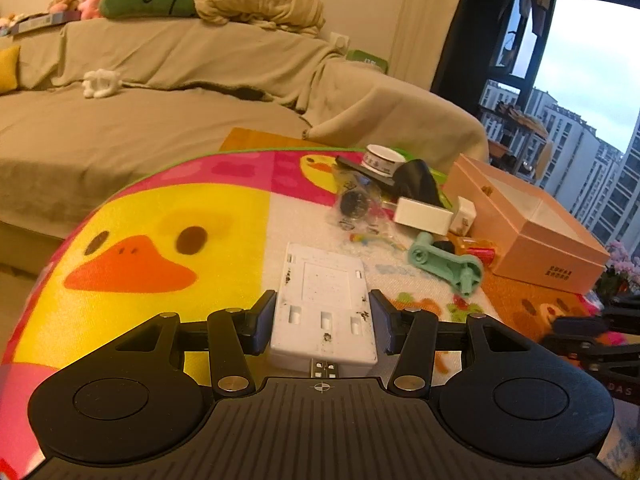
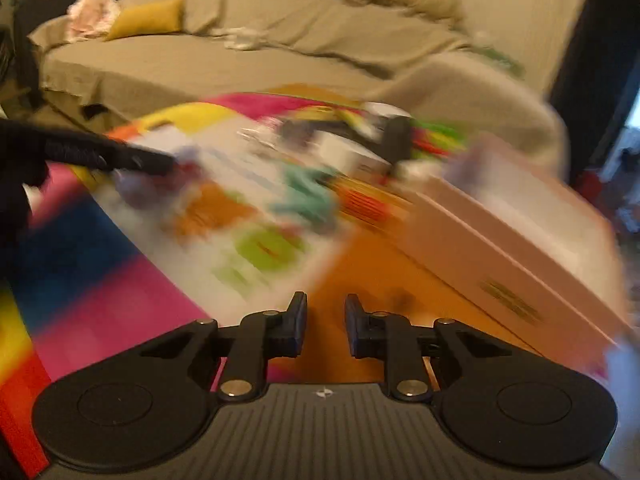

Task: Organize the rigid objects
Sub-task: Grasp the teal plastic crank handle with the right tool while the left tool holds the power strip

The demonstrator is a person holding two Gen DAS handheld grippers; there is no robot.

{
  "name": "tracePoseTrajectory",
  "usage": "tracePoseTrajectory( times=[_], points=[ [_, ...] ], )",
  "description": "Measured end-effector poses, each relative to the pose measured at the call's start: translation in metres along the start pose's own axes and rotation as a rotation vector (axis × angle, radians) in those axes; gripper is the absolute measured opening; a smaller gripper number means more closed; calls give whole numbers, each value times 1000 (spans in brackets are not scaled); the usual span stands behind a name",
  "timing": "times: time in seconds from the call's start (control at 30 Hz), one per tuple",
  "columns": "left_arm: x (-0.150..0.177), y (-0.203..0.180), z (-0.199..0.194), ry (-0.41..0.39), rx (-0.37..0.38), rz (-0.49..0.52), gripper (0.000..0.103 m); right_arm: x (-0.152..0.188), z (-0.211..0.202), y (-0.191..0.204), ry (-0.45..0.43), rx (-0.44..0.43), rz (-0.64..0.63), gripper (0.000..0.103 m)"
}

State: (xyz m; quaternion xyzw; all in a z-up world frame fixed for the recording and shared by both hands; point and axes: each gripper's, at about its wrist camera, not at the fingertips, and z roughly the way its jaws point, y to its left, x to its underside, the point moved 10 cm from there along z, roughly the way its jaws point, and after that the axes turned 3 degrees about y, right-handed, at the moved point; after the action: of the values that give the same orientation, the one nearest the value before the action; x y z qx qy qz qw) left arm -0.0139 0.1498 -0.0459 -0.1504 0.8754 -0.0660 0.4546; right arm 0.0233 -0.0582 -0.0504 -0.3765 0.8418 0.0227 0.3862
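Left gripper [image 1: 322, 322]: clamps white USB charger block [image 1: 323, 304] above duck-print mat [image 1: 160, 216]; sharp view.
Right gripper [image 2: 325, 326]: narrow, empty; blurred view.
Pink box [image 1: 532, 232], right: lettering unreadable.

We see a bright duck-print mat [image 1: 168, 216] filling the lower left of the left wrist view. On it, right of centre, lie a mint plastic piece [image 1: 446, 266], a white box [image 1: 424, 216], a plastic bag [image 1: 358, 204] and a peach box [image 1: 528, 228].

white charger [image 1: 323, 304]: scuffed matt plastic | mat [image 1: 160, 216]: printed cloth | box [image 1: 532, 224]: matt card
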Motion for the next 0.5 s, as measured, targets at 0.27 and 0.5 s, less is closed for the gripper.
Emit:
tracePoseTrajectory(
  times=[0.27,0.5],
  points=[
    [4,-27,11,5,-39,43,54,-12,-13,-12,-61,-3,110,47],
    [3,-12,9,-9,-34,-43,54,-71,48,17,-79,-93,200,53]
  ],
)
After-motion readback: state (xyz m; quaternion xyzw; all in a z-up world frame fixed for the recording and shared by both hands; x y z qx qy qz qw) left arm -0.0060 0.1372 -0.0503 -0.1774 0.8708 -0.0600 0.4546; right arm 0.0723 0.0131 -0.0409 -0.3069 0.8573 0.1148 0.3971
